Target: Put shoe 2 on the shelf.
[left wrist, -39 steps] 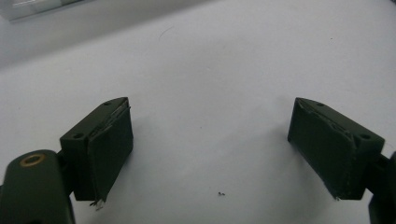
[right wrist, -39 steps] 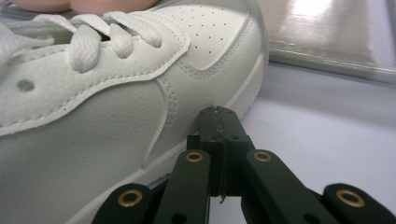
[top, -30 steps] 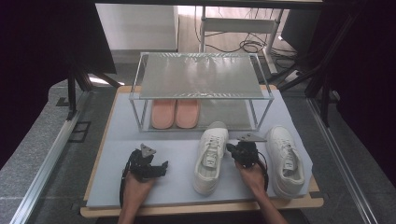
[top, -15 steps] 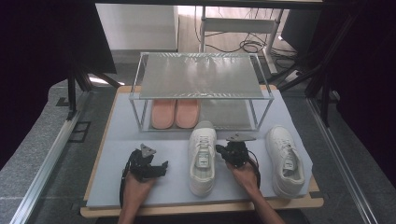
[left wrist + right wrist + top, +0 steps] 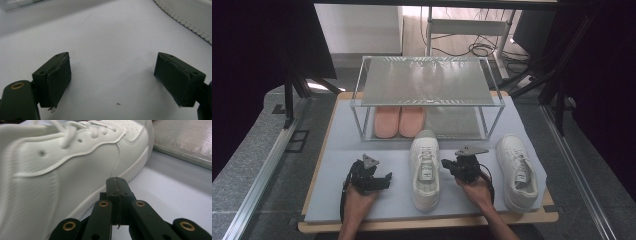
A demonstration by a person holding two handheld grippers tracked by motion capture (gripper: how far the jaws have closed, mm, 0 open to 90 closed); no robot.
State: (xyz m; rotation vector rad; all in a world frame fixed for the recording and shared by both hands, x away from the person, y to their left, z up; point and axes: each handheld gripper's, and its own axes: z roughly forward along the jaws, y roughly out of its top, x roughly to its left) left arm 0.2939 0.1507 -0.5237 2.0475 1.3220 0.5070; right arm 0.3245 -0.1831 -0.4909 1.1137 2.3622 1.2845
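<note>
Right gripper (image 5: 451,165) sat against the right flank of the middle white sneaker (image 5: 425,167), jaws pressed together with nothing between them; in the right gripper view the closed tips (image 5: 117,185) lay at the sneaker's sole edge (image 5: 105,188), touching or just short of it, hard to tell which. The closed jaws appeared to be serving as a pusher, not a clamp. The sneaker lay on the pale mat (image 5: 362,145) with its toe pointing at the wire shoe rack (image 5: 427,95), just in front of the empty right half of the lower shelf (image 5: 454,121). A pair of pink slippers (image 5: 399,121) occupied the left half of that shelf. The second white sneaker (image 5: 517,170) lay well apart to the right, near the mat's right edge, toe also toward the rack.

Left gripper (image 5: 379,179) rested low on the mat, left of the middle sneaker, jaws spread wide and empty; the left gripper view showed bare mat between its pads (image 5: 60,80) and a strip of sneaker sole in the top right corner (image 5: 185,22).

Judgement: step in hand was squaring up the middle sneaker ahead of shelving. Next move likely calls for opening the right jaws, taking the sneaker by its collar or side wall, and sliding it toe-first under the top shelf beside the slippers, keeping clear of the rack's front post.
</note>
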